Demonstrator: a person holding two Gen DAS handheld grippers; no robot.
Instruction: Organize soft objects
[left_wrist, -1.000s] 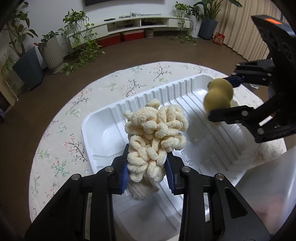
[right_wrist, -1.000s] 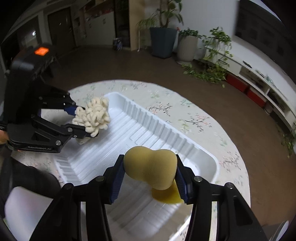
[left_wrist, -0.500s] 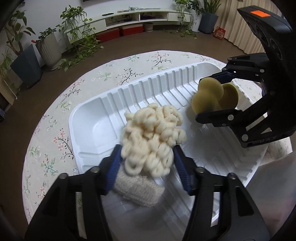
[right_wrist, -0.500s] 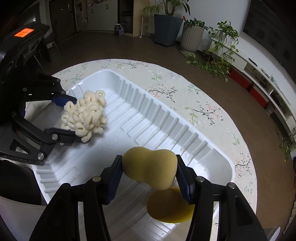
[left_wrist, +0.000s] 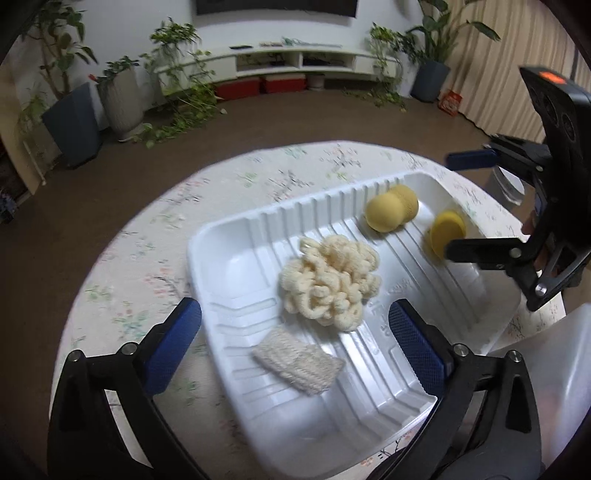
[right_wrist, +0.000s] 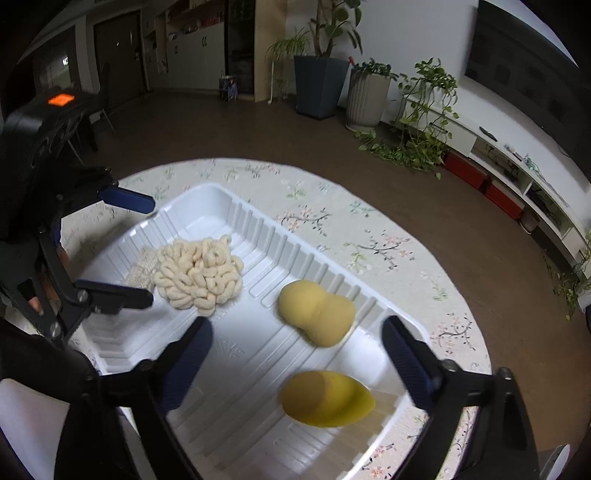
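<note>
A white ribbed tray (left_wrist: 236, 266) (right_wrist: 192, 206) sits on a round floral table. In it lie a cream loopy chenille sponge (left_wrist: 328, 282) (right_wrist: 199, 275), a flat woven cream pad (left_wrist: 297, 362) (right_wrist: 142, 271), a tan gourd-shaped sponge (left_wrist: 391, 212) (right_wrist: 317, 314) and a yellow sponge (left_wrist: 445, 232) (right_wrist: 327, 398). My left gripper (left_wrist: 293, 336) is open and empty, above the tray's near end. My right gripper (right_wrist: 295, 354) is open and empty, above the two yellow sponges.
The floral tablecloth (left_wrist: 147, 258) (right_wrist: 369, 229) covers the round table. A translucent white object (left_wrist: 546, 398) sits by the tray at the near right. Potted plants (left_wrist: 122, 96) and a low white TV shelf (left_wrist: 295, 62) stand across the brown floor.
Both grippers have opened and pulled back. The chenille sponge dropped from my left gripper into the tray; the tan gourd sponge dropped from my right gripper beside the yellow sponge.
</note>
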